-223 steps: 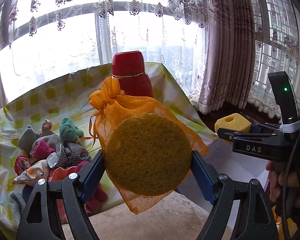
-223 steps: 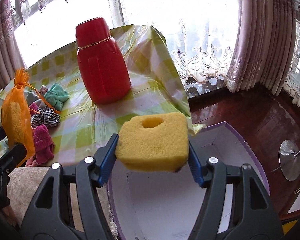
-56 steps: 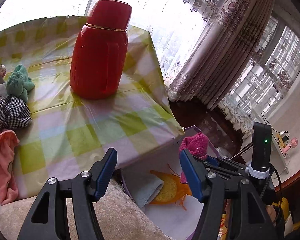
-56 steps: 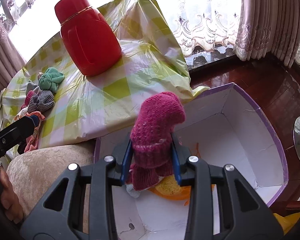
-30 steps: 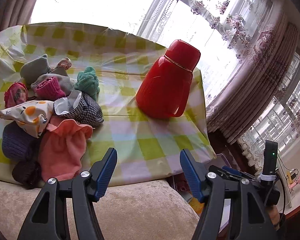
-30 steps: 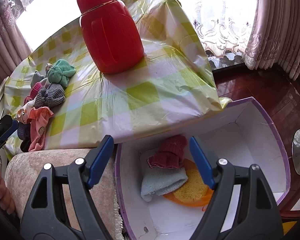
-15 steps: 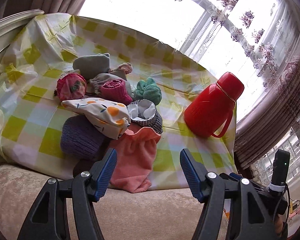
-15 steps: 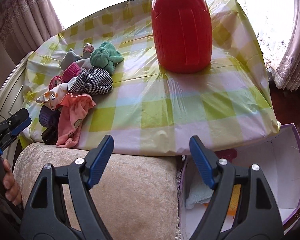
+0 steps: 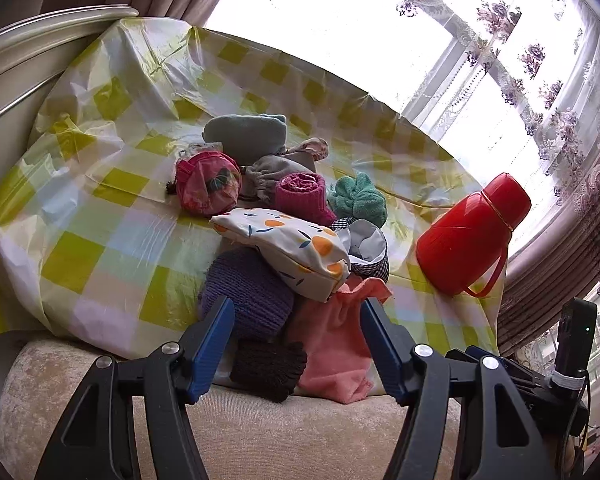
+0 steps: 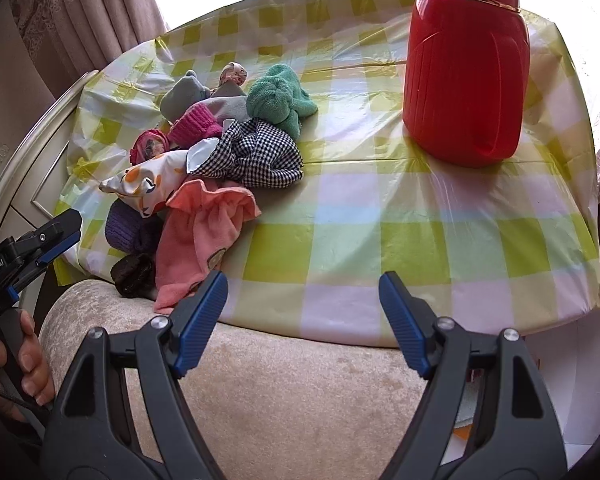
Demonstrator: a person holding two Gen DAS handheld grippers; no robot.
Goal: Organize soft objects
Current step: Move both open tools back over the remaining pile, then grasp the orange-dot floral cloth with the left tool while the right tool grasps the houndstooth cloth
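Observation:
A pile of soft things lies on the checked tablecloth [image 9: 100, 216]: a pink cloth [image 9: 332, 340] [image 10: 204, 236], a purple knit [image 9: 248, 292], a dark brown knit [image 9: 268, 366], an orange-print pouch [image 9: 288, 250], a checked cloth [image 10: 256, 154], a green towel [image 10: 278, 98] and a magenta sock [image 9: 300, 194]. My left gripper [image 9: 296, 340] is open and empty, its jaws close in front of the purple knit and pink cloth. My right gripper [image 10: 302, 320] is open and empty over the table's front edge, right of the pile.
A red thermos jug [image 10: 466, 64] [image 9: 468, 240] stands at the table's right. A beige cushioned edge [image 10: 284, 396] runs along the front. A corner of the white box [image 10: 564, 424] shows at lower right. A white headboard [image 9: 40, 36] is on the left.
Both grippers swung left from the box to the pile. The left one has come closer to the purple knit and pink cloth. Both stay open and empty.

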